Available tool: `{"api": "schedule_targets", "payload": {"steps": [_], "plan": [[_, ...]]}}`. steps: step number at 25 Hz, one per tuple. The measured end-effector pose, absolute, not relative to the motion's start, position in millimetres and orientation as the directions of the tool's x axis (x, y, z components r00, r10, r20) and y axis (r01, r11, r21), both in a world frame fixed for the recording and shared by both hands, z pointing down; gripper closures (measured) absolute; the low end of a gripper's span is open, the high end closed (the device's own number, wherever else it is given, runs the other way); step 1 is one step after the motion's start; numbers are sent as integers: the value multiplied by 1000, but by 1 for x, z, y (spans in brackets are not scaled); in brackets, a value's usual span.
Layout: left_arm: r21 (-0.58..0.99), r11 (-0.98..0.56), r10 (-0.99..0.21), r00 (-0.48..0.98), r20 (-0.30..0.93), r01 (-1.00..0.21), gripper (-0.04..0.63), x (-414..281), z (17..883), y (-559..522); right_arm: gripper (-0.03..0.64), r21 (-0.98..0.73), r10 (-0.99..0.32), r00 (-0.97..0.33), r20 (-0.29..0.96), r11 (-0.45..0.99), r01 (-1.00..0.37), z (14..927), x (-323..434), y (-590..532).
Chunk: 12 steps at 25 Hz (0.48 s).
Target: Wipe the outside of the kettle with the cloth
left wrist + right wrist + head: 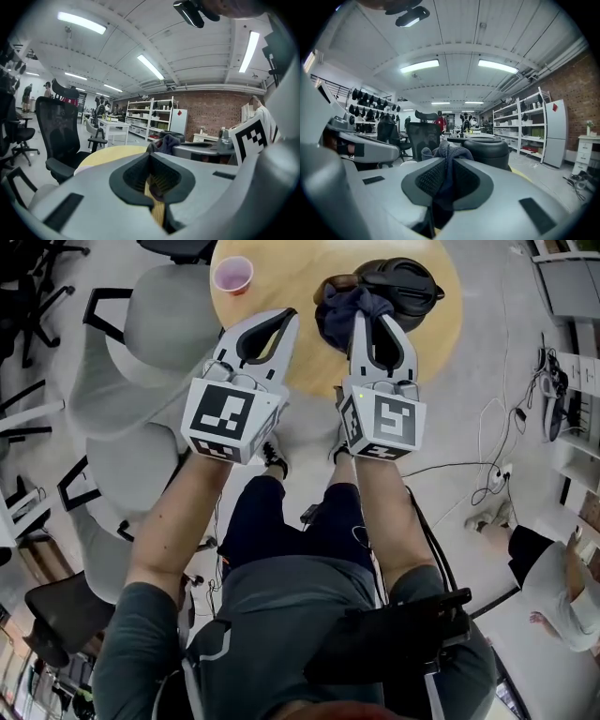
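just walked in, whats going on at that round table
A person is working over a round wooden table with a handheld gripper in each hand. The right gripper is shut on a dark blue cloth, held right beside the black kettle, apparently to wipe its outside. The left gripper is shut and empty, hovering over the table not far from a pink cup.

The left gripper (286, 317) and right gripper (372, 324) were light grey with black-lined fingers (272, 348), each bearing a white cube (228, 418) printed with black square markers. The person wore a grey-green short-sleeved shirt (281, 606), dark navy shorts (291, 521) and dark shoes (274, 457).
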<state>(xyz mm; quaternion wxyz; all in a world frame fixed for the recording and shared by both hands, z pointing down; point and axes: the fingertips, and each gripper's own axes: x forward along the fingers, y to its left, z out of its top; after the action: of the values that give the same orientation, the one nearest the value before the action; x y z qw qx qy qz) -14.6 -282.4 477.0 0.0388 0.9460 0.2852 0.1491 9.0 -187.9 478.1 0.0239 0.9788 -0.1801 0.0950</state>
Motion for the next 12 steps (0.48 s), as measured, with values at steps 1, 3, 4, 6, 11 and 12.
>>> {"api": "schedule_targets", "payload": {"steps": [1,3,4,6,11,12], "plan": [[159,-833,553,792,259,530,586,-13,480,-281,555,7,-341,919,197,-937,-350,481,10,-189],[157,-829,560,788,257,537,586,-11,487,-279,555,-3,-328,924,198,-943,-334,486,11,-189],[160,-827,562,785,260,539,586,-10,491,-277,555,-5,-323,926,196,-945,-328,488,11,-189],[166,-825,565,782,263,540,586,-10,498,-274,555,-6,-318,928,194,-946,-323,493,11,-189],[176,-827,562,783,268,533,586,-11,515,-270,555,-10,-325,923,204,-944,-330,510,6,-194],[176,-829,559,784,271,530,586,-11,519,-271,555,-8,-326,921,215,-943,-332,516,4,-196]]}}
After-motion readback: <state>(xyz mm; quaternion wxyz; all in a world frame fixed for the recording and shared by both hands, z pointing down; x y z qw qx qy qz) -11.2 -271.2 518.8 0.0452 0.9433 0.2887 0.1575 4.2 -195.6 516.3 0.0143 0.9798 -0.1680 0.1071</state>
